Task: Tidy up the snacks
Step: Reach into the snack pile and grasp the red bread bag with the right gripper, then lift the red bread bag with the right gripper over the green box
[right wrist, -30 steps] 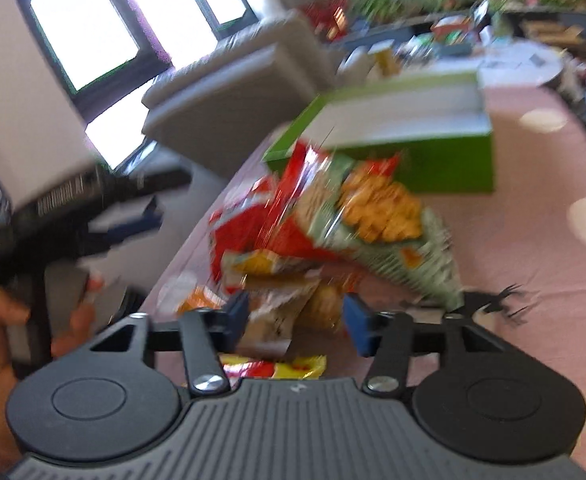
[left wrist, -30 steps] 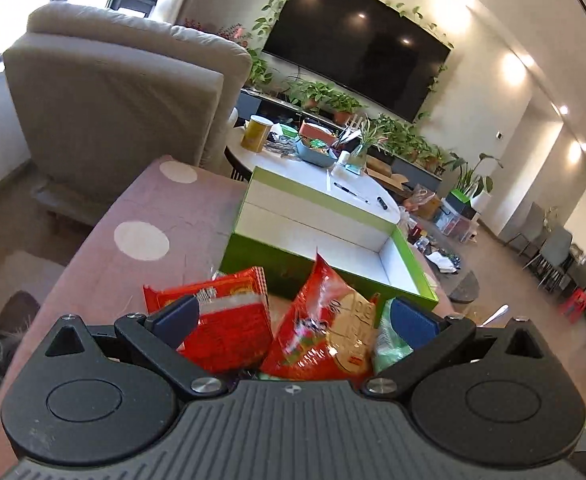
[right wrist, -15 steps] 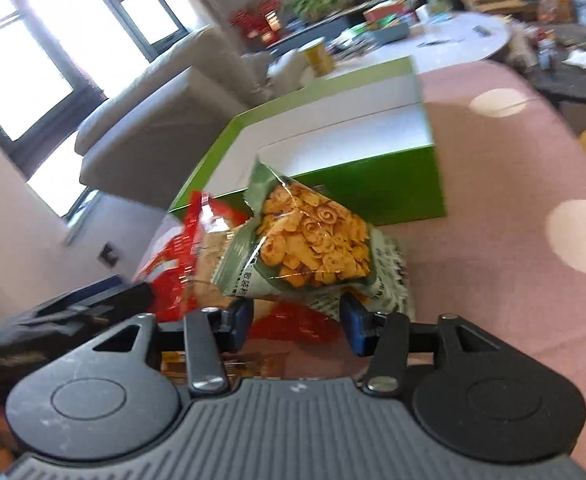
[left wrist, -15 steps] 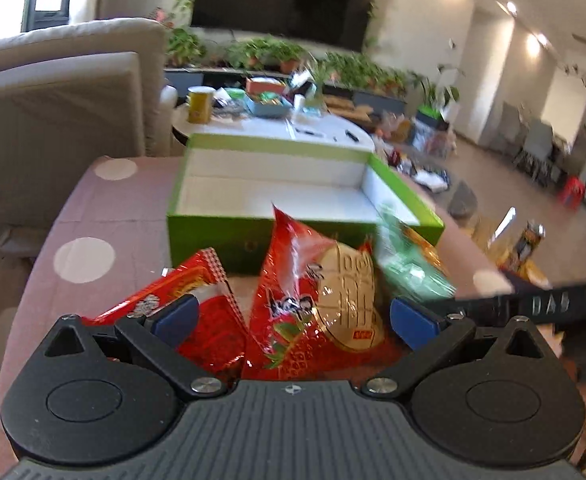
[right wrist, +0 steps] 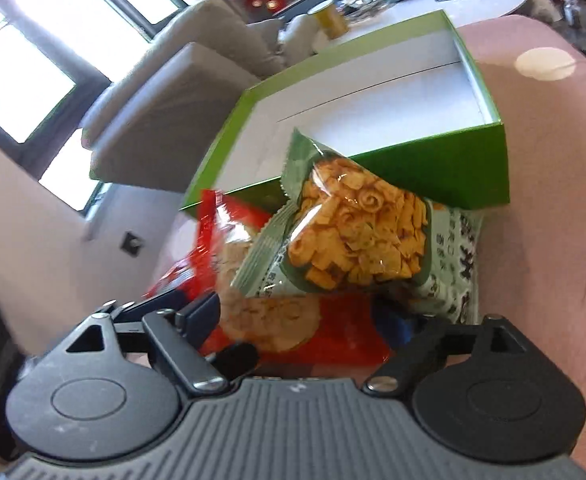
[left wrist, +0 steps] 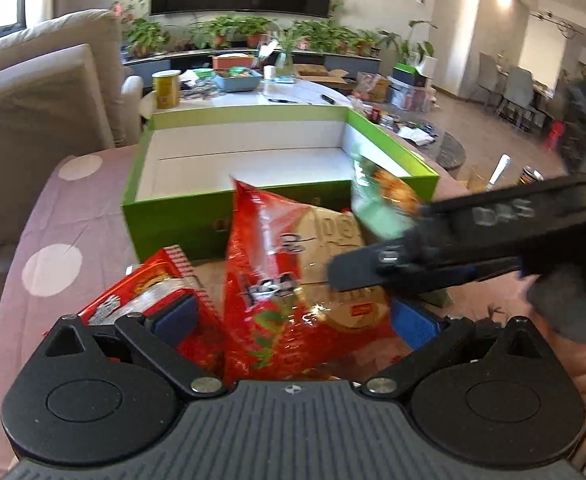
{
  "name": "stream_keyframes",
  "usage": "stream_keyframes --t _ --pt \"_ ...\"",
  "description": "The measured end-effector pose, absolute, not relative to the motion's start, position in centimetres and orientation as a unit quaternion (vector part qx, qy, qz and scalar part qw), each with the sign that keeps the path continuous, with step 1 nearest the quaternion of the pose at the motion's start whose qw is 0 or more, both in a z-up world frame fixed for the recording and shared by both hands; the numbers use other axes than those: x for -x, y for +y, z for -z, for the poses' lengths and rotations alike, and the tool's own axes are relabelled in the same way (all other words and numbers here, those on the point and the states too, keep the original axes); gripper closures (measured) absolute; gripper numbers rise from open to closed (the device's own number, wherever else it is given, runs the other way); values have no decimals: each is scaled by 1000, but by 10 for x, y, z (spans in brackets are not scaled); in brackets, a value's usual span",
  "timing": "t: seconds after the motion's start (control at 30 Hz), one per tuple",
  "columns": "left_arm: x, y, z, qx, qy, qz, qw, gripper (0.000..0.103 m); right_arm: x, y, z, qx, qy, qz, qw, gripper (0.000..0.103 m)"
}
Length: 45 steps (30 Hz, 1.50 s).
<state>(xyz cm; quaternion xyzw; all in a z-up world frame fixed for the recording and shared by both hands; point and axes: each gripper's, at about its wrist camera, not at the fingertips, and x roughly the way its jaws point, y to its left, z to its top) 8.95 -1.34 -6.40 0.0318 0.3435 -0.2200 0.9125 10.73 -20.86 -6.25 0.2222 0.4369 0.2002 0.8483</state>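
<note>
Left tongs (left wrist: 293, 318) spread wide, straddling the red cracker bag (left wrist: 293, 280), not gripping. Right tongs (right wrist: 305, 320) also released around the pile; green snack bag (right wrist: 345, 236) lies on top, unheld as far as I can tell. Suggest: clamp the green bag's crimped edge, lift clear of the red one, drop it flat into the empty green box (right wrist: 433, 168) just behind on the pink surface (right wrist: 553, 220).

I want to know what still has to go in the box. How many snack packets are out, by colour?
Red plastic snack packets: 2 (large cracker bag, smaller flat packet)
Green plastic snack packet of orange twists: 1
Total: 3, none inside the green cardboard box.
</note>
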Motion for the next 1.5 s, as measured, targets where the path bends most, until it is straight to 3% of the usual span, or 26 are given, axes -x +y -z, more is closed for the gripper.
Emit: stream_keyframes --t 0.13,0.23,0.27,0.4,0.6,0.63,0.67,0.77,0.87,0.93,1.0,1.17,1.23,1.3,1.4,1.5 --pt "-92 -27 70 -62 350 231 906 1 -118 -207 77 -254 462 -181 830 13" --pt "-99 -31 76 -56 373 233 896 7 -122 -204 82 -257 456 -201 828 13" --pt "-100 -28 75 -38 378 227 897 13 -122 -201 82 -253 462 -208 824 13" --pt "-91 -17 57 -2 365 236 900 30 -114 -197 74 -215 463 -228 829 34" --pt "-64 -18 14 -38 303 227 925 29 -87 -206 31 -211 423 -268 839 43" --pt "-60 -17 6 -33 292 246 924 29 -82 -207 22 -206 407 -276 846 46" --pt "-58 -17 -1 -24 288 264 920 29 -77 -203 14 -200 395 -284 851 57" --pt "-60 -17 -20 -27 251 260 932 28 -70 -197 -16 -187 364 -315 856 66" --pt "-74 -12 -17 -43 270 233 933 26 -69 -188 -35 -118 330 -283 893 66" --pt "-74 0 -3 -35 304 220 926 19 -69 -199 -30 -115 352 -266 890 66" --pt "-71 10 16 -24 325 233 916 15 -64 -219 -16 -145 370 -277 875 56" --pt "-75 6 51 -24 369 219 903 15 -64 -250 46 -262 457 -274 805 53" --pt "-73 2 53 -24 374 223 900 15 -69 -253 61 -286 467 -255 797 45" --pt "-73 -1 56 -24 376 226 898 15 -74 -251 66 -287 453 -250 806 23" --pt "-77 -7 62 -30 378 226 897 15 -86 -243 68 -259 439 -269 817 17" --pt "-77 -7 64 -39 375 227 898 26 -100 -223 78 -232 463 -306 799 16"
